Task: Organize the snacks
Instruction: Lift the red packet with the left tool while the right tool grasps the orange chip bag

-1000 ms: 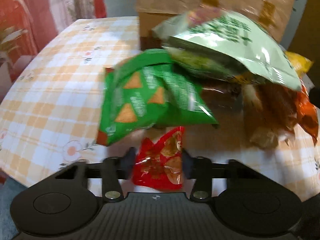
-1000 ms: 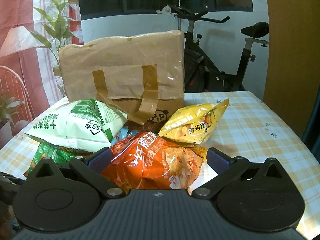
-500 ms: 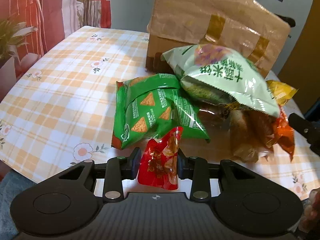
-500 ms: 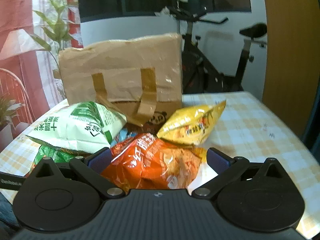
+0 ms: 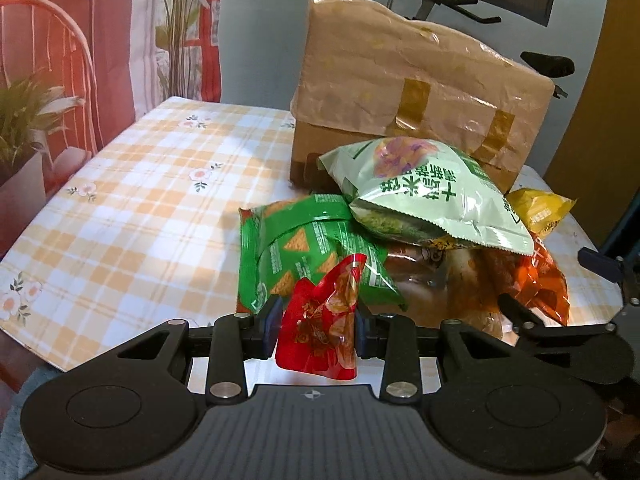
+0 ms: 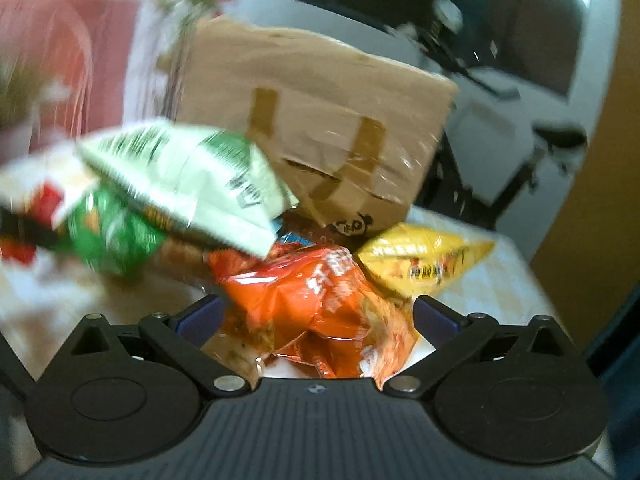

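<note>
Checked tabletop (image 5: 120, 216) carried heaped snacks; left gripper (image 5: 316, 326) pinched a red packet (image 5: 320, 332), right gripper (image 6: 316, 316) gaped around an orange bag (image 6: 320, 300).

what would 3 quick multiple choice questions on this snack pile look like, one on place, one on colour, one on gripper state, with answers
1. Where does the pale green bag lie?
A. on top of the other snacks, in front of the brown paper bag
B. alone at the table's left edge
C. inside the paper bag

2. What colour is the packet between the left gripper's fingers?
A. yellow
B. red
C. blue

3. How does the right gripper stand?
A. shut on the yellow bag
B. out of view
C. open, its fingers either side of the orange bag

Answers:
1 A: it rests over the dark green bag, with the paper bag behind.
2 B: the red packet is clamped between both fingers.
3 C: the fingers stand wide apart around the orange bag.
</note>
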Available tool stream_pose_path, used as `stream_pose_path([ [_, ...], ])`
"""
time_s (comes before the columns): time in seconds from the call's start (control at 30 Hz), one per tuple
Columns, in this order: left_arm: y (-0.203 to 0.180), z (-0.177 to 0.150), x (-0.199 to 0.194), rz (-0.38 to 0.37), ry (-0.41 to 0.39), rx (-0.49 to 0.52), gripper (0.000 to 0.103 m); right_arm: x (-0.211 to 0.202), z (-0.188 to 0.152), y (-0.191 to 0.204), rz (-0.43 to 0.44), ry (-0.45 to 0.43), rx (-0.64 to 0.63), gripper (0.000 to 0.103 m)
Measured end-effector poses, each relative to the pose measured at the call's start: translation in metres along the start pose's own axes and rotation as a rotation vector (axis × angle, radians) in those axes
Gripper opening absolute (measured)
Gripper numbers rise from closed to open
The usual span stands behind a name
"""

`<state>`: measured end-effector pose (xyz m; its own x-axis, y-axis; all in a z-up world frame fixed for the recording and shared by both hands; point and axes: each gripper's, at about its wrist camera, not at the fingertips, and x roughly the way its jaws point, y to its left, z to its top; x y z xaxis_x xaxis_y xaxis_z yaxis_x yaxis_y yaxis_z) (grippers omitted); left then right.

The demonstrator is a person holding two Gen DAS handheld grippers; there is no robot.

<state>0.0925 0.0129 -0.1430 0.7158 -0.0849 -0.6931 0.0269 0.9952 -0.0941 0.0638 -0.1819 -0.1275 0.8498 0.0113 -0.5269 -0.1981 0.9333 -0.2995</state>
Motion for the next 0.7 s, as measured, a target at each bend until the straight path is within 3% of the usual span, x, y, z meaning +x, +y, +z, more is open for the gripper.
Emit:
stream_pose_path([
  [0.23, -0.001, 0.000, -0.002, 0.011, -0.031, 0.008, 0.038, 0.033, -0.001, 0.005, -0.032, 0.001, -0.073, 0.101],
  [0.3, 0.000, 0.001, -0.001, 0.012, -0.029, 0.006, 0.038, 0.045, -0.005, 0.006, -0.010, 0.046, -0.060, 0.090],
  [0.47, 0.004, 0.002, -0.001, 0.014, -0.032, -0.011, 0.038, 0.028, -0.007, -0.008, 0.019, 0.038, -0.011, 0.072],
  [0.7, 0.003, 0.003, -0.007, 0.020, -0.051, -0.021, 0.038, -0.007, -0.007, -0.037, 0.081, 0.033, 0.084, 0.071],
])
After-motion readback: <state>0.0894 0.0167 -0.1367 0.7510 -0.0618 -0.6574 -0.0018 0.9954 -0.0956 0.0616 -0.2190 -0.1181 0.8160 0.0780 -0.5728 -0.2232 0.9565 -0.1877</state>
